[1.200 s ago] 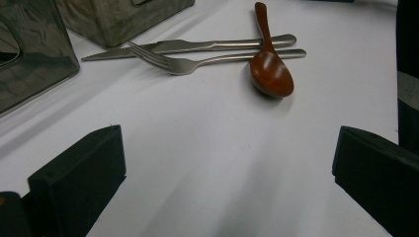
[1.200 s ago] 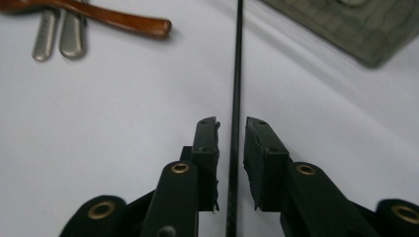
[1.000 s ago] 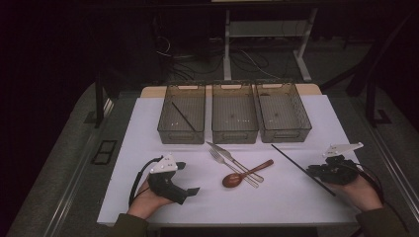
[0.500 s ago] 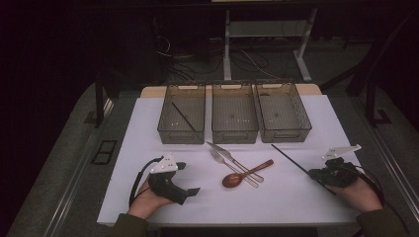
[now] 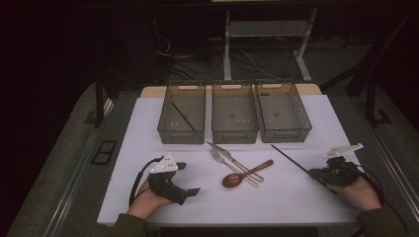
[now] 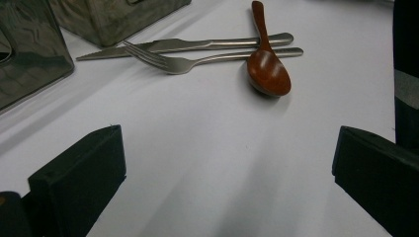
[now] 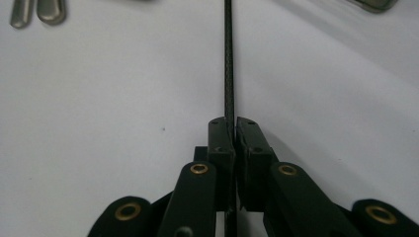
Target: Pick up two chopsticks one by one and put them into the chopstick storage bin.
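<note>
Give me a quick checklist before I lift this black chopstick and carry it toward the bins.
1. Grip: right gripper jaws closed on the black chopstick, having just been closing: ok.
2. Hold point: clamped near one end, so most of the stick juts forward and may swing: not ok.
3. Target: left bin already holds a matching dark stick and has room beside it: ok.
4. Path: fork, knife and wooden spoon lie between the stick and that bin; lift above them: ok if raised.
5. Left gripper open, resting on the sheet, off the route: ok.
6. Whether the stick is already off the sheet: cannot tell.
</note>
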Tool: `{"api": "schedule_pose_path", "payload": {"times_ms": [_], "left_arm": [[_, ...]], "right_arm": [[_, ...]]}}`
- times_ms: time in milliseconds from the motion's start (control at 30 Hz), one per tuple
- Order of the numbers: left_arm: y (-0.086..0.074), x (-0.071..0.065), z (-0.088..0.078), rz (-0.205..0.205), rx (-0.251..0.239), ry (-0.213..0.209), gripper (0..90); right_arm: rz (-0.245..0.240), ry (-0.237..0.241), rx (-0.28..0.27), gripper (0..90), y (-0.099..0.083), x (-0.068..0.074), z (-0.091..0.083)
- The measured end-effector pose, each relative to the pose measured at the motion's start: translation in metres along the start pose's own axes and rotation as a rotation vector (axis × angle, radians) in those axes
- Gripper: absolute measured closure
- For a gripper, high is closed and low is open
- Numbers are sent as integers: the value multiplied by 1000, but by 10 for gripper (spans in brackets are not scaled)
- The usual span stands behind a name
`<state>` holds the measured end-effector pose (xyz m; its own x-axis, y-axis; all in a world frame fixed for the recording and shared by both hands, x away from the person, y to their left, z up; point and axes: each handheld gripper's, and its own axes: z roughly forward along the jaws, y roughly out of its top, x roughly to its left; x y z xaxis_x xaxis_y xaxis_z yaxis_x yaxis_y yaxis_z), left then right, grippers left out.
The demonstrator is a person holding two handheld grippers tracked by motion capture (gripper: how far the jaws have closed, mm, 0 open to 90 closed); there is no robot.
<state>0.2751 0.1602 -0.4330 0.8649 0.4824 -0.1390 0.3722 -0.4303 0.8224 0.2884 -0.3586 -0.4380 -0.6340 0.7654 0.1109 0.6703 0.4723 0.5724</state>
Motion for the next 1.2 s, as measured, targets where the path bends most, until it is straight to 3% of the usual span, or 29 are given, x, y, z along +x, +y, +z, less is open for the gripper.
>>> {"api": "schedule_pose_path", "payload": {"times_ms": [467,1000,1200], "left_arm": [[0,0,1,8,6,1,0],[0,-1,1,1,6,0,0],[0,-1,2,1,7,0,0]], "right_arm": [[-1,51,-117,850,2,-4,-21],[-28,127,-229,849,12,5,-41],[-55,138,-257,849,25,12,-44]]}}
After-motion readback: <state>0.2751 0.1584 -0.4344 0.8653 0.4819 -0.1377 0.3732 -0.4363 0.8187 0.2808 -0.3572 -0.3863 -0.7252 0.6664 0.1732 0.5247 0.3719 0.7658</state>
